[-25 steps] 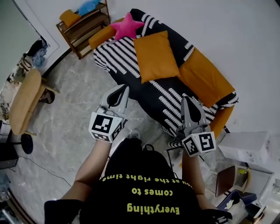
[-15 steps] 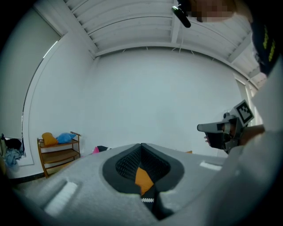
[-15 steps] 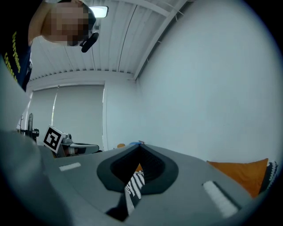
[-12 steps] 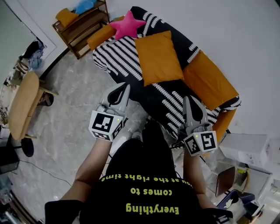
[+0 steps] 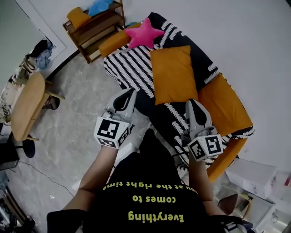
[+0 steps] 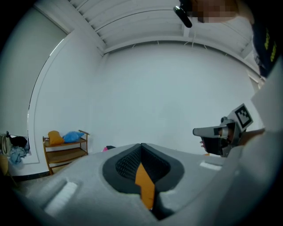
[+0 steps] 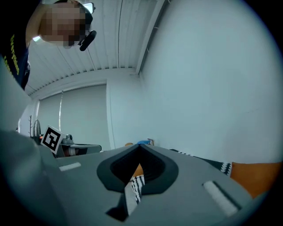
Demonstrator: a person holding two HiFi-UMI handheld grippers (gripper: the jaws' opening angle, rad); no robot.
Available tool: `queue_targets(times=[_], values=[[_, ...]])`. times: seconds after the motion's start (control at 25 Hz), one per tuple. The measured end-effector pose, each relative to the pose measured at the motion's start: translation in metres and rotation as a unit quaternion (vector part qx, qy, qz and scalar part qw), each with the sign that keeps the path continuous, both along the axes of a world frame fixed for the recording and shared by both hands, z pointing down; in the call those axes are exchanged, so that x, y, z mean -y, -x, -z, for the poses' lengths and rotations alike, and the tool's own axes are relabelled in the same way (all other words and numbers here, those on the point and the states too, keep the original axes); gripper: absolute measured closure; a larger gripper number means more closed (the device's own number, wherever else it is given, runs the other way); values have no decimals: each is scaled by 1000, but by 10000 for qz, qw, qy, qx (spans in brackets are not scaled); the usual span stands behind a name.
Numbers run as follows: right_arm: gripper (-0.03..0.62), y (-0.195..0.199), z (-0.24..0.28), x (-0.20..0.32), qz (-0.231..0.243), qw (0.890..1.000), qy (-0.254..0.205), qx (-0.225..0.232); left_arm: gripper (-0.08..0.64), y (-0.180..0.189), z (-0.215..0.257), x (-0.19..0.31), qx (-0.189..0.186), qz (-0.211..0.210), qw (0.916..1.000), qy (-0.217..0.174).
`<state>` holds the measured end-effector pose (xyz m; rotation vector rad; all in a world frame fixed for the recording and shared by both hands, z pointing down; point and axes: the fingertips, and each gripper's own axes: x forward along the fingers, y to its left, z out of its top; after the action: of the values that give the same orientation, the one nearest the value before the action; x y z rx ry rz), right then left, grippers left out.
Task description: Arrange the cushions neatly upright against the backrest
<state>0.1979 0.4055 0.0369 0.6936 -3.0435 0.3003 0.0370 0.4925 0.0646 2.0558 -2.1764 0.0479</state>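
Note:
A sofa under a black-and-white striped cover (image 5: 129, 68) fills the upper middle of the head view. One orange cushion (image 5: 175, 75) lies flat on the seat. A second orange cushion (image 5: 225, 107) lies to its right, by the backrest. A pink star cushion (image 5: 146, 34) sits at the far end. My left gripper (image 5: 132, 92) hangs shut over the sofa's front edge, left of the flat cushion. My right gripper (image 5: 191, 102) is shut too, with its tip just over that cushion's near corner. Neither holds anything. The left gripper view (image 6: 141, 145) and the right gripper view (image 7: 139, 148) show closed jaws.
A wooden shelf (image 5: 93, 25) with an orange cushion (image 5: 77, 17) and a blue bundle (image 5: 101, 7) stands beyond the sofa's far orange armrest (image 5: 113, 42). A wooden table (image 5: 25, 107) stands at the left. White boxes (image 5: 254, 177) lie at the lower right. The floor is marble.
Both grippers have moved forward to the sofa, still shut. The right tip now reaches the flat orange cushion's corner, and the left one hangs over the sofa's front edge.

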Motion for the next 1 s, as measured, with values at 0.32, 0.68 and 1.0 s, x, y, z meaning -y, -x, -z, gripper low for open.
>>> queue_targets(times=[0.32,0.68,1.0], values=[[581,60,20,99,144,9997,-117,176,560,56,25,91,165,49,9998,-110],[581,92,17,175,80,9999,-50,57,560,81,17,170,82,-152,9999,-7],[581,103,5,243,-638,9979,19,-51,560,113,3,260,-38,-733,9973,-34]])
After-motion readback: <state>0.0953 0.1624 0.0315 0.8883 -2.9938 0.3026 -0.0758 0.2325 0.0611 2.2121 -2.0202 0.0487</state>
